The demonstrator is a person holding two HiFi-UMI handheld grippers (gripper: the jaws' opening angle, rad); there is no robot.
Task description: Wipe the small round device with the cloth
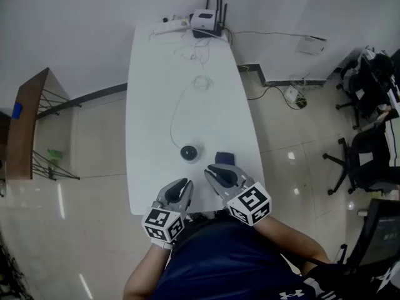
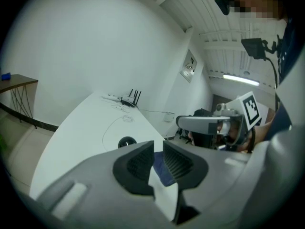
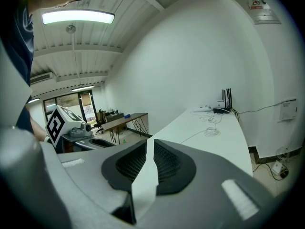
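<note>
Head view: round device point(image 1: 190, 152) near cloth point(image 1: 224, 159) on table point(image 1: 156, 74).

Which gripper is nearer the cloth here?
Right. The right gripper is just short of the cloth, on its near side; the left gripper is further left, nearer the device.

This is looking like an office: a long white table point(image 1: 187, 61) is standing on a glossy tiled floor point(image 1: 94, 192), a router point(image 1: 206, 20) is sitting at its far end among cables point(image 1: 201, 82), black swivel chairs point(image 1: 356, 158) are crowding the right side, and a strip light point(image 3: 78, 16) is glowing overhead.
</note>
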